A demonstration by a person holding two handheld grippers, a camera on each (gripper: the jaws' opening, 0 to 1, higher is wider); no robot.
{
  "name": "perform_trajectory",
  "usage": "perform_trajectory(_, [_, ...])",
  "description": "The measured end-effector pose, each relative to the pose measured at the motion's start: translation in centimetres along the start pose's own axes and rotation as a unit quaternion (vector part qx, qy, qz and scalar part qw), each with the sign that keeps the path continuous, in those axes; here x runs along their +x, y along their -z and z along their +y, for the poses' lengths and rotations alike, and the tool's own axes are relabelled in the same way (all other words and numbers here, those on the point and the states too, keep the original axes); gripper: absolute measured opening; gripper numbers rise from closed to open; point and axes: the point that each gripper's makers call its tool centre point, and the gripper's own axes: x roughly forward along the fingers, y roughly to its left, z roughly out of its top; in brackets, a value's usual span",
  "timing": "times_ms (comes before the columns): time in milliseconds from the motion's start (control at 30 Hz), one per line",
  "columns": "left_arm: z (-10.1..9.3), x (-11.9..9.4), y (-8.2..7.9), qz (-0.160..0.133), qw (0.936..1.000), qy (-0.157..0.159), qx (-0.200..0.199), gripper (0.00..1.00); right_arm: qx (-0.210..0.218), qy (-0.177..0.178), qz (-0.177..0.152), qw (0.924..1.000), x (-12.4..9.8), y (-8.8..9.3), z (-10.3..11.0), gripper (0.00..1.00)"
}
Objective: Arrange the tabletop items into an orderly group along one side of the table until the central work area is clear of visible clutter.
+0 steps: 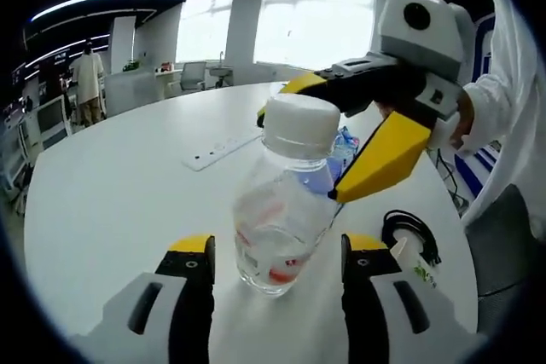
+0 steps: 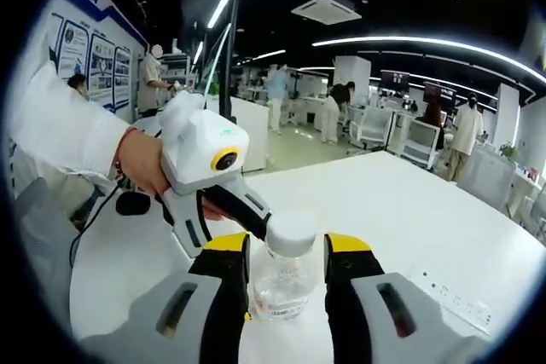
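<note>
A clear plastic bottle [image 1: 281, 219] with a white cap and a red-printed label stands on the white table [image 1: 119, 202]. In the left gripper view my left gripper [image 1: 277, 249] is open, its jaws on either side of the bottle's base with small gaps. My right gripper [image 1: 341, 142] comes in from the right in a person's hand, and its yellow jaws straddle the bottle's neck. In the right gripper view the bottle [image 2: 286, 283] sits tight between the jaws of my right gripper [image 2: 286, 253]. The left gripper [image 2: 213, 176], held by a hand, reaches the cap from the left.
A white power strip [image 1: 223, 149] lies further along the table, and shows as the power strip [image 2: 456, 300] near the right edge. A coiled black cable [image 1: 409, 229] and a small white green-labelled item [image 1: 418, 268] lie to the right. A blue wrapper [image 1: 344, 144] sits behind the bottle.
</note>
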Motion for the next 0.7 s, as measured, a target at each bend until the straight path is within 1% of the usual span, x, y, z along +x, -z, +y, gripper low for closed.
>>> perform_trajectory(167, [-0.1, -0.3, -0.1, 0.000, 1.0000, -0.003, -0.002, 0.64, 0.005, 0.002, 0.001, 1.0000, -0.1, 0.0, -0.2, 0.41])
perform_trajectory(267, [-0.2, -0.5, -0.1, 0.001, 0.9999, -0.005, -0.011, 0.66, 0.009, 0.001, 0.001, 1.0000, -0.2, 0.0, -0.2, 0.46])
perform_trajectory(333, [-0.3, -0.7, -0.1, 0.000, 0.9999, -0.005, -0.013, 0.67, 0.010, 0.001, 0.002, 0.9999, -0.3, 0.0, -0.2, 0.47])
perform_trajectory(467, [-0.4, -1.0, -0.1, 0.000, 0.9998, -0.009, -0.018, 0.68, 0.017, 0.001, 0.002, 0.9999, -0.8, 0.1, -0.4, 0.51])
perform_trajectory(700, [-0.7, -1.7, 0.1, -0.001, 0.9994, -0.017, -0.032, 0.72, 0.030, 0.003, -0.001, 0.9995, -1.6, 0.2, -0.7, 0.58])
